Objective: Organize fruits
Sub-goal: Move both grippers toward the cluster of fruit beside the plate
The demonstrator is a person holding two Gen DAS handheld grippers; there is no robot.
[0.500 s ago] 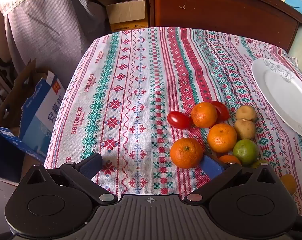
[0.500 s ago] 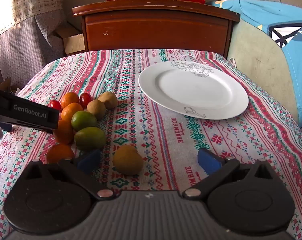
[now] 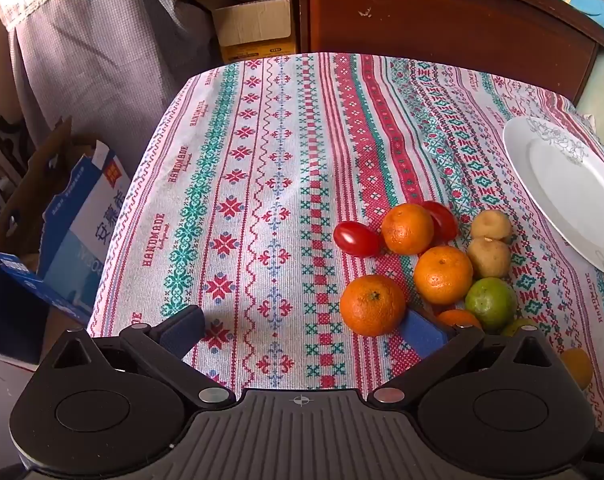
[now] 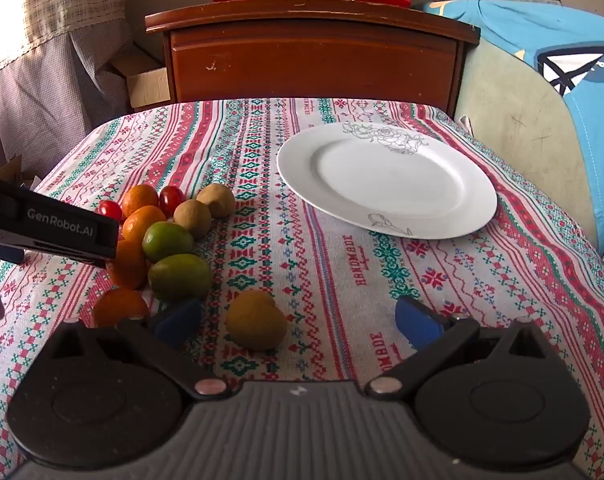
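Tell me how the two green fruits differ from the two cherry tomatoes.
The green fruits are larger, rounder and matte lime green; the cherry tomatoes are small, oval and glossy red. The green fruits lie nearer the right gripper; the tomatoes sit at the cluster's far end, split by an orange. All four rest on the tablecloth, none on the plate.

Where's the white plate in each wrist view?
Left wrist: white plate at the right edge, cut off by the frame, beyond the fruit pile.
Right wrist: white plate centre-right, whole, empty.
Shared landmark: the round green lime in the fruit cluster.
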